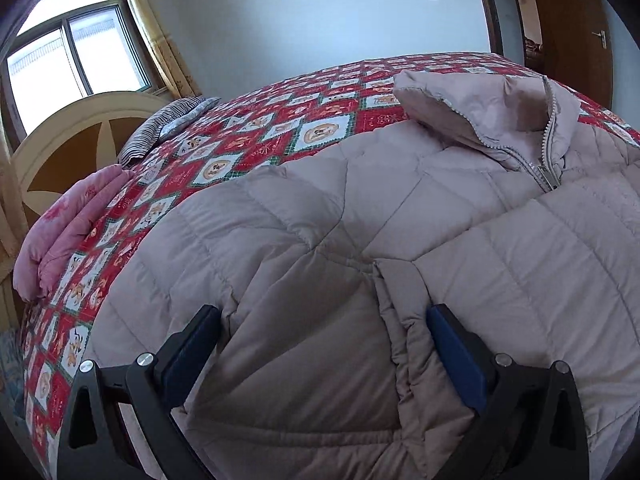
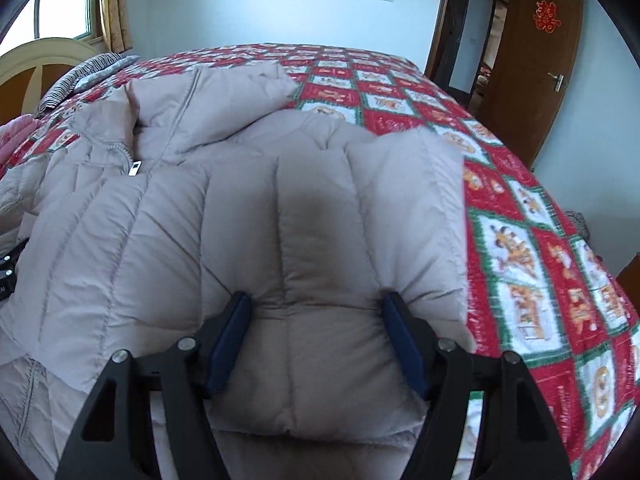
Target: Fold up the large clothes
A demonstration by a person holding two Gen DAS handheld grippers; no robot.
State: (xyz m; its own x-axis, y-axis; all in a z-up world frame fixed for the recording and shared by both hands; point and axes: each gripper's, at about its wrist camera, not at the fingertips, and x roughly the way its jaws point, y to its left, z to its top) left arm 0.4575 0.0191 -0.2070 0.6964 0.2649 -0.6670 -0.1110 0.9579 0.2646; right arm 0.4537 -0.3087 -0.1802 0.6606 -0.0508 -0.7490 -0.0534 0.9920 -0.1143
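Observation:
A beige quilted down jacket (image 1: 320, 200) lies zipped on the bed, its collar and zipper pull (image 1: 548, 172) toward the far side. My left gripper (image 1: 322, 316) stands wide open, with both blue pads sunk into the padding near a seam fold and a bulge of fabric between them. In the right wrist view the jacket (image 2: 140, 220) fills the left and middle. My right gripper (image 2: 318, 300) is shut on a puffy folded part at the jacket's right edge, which puckers at both pads.
The bed carries a red, white and green patchwork quilt (image 2: 540, 260). A folded pink blanket (image 1: 68, 232) and a striped pillow (image 1: 168, 124) lie by the headboard (image 1: 72, 140). A window is behind it. A brown door (image 2: 532, 60) stands open at the far right.

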